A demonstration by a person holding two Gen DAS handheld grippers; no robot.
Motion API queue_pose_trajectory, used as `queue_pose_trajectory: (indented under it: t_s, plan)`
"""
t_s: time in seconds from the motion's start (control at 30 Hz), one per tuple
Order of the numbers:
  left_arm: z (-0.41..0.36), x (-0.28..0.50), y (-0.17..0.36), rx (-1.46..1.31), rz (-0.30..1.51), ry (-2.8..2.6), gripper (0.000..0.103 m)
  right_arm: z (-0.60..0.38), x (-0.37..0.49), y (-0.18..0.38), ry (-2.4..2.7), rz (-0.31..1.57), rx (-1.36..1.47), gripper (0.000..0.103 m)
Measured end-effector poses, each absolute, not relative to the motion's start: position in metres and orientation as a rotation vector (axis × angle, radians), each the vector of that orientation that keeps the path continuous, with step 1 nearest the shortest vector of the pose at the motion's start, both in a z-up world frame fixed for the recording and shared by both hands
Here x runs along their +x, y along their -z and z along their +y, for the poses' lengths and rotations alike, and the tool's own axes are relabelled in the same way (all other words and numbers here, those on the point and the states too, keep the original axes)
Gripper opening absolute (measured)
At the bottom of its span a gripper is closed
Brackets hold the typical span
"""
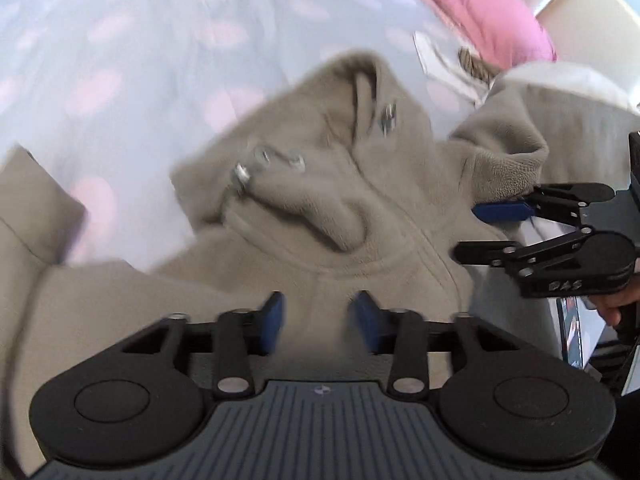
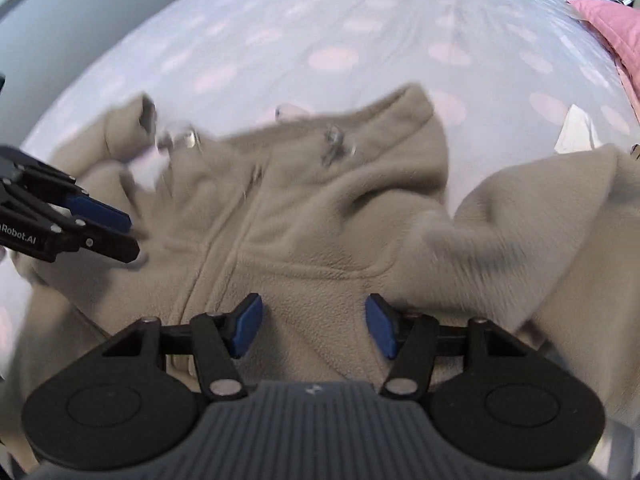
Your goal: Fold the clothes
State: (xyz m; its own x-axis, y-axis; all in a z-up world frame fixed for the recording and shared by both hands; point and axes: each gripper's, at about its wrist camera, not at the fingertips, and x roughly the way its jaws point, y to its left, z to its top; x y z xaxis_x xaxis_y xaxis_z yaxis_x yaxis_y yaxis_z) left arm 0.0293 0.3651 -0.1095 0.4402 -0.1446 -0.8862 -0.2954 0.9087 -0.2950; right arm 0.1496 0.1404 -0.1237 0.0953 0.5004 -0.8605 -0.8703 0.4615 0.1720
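Observation:
A beige fleece zip hoodie (image 1: pixel 320 216) lies crumpled on a bed, hood toward the far side, its metal cord ends (image 1: pixel 244 174) blurred. In the left wrist view my left gripper (image 1: pixel 320 320) is open just above the hoodie's chest, nothing pinched between its blue pads. My right gripper (image 1: pixel 470 232) reaches in from the right, jaws apart, beside a raised sleeve cuff (image 1: pixel 504 160). The right wrist view shows the right gripper (image 2: pixel 314 326) open over the hoodie (image 2: pixel 320 220) by the shoulder seam. There the left gripper (image 2: pixel 132 238) comes in from the left, open.
The bed sheet (image 1: pixel 140 40) is pale blue with pink dots. A pink pillow (image 1: pixel 480 4) lies at the far right, with a white folded cloth (image 2: pixel 576 134) near it. A person's hand (image 1: pixel 616 304) holds the right gripper. A grey wall (image 2: pixel 80 20) stands beyond the bed's left side.

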Motion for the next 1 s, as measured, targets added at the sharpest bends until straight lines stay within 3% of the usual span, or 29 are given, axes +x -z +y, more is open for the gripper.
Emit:
queue_pose_trajectory:
  t_s: [0.27, 0.6, 0.67, 0.73, 0.83, 0.9, 1.0]
  plan:
    - [0.442, 0.058, 0.107, -0.581, 1.07, -0.27, 0.056, 0.164, 0.211, 0.078, -1.023, 1.039, -0.235, 0.064]
    - [0.477, 0.114, 0.167, -0.542, 1.182, -0.206, 0.056, 0.267, 0.265, 0.122, -0.884, 1.069, -0.424, 0.068]
    - [0.474, 0.12, 0.174, -0.528, 1.201, -0.167, 0.05, 0.28, 0.274, 0.137, -0.853, 1.068, -0.465, 0.066]
    - [0.47, 0.122, 0.178, -0.509, 1.216, -0.136, 0.046, 0.286, 0.284, 0.147, -0.843, 1.074, -0.481, 0.062]
    - [0.461, 0.125, 0.181, -0.454, 1.228, -0.118, 0.043, 0.296, 0.294, 0.162, -0.827, 1.104, -0.512, 0.043]
    - [0.456, 0.126, 0.179, -0.405, 1.235, -0.125, 0.035, 0.298, 0.295, 0.169, -0.828, 1.13, -0.544, 0.032]
    - [0.448, 0.126, 0.175, -0.328, 1.245, -0.146, 0.012, 0.292, 0.291, 0.158, -0.845, 1.114, -0.555, 0.022]
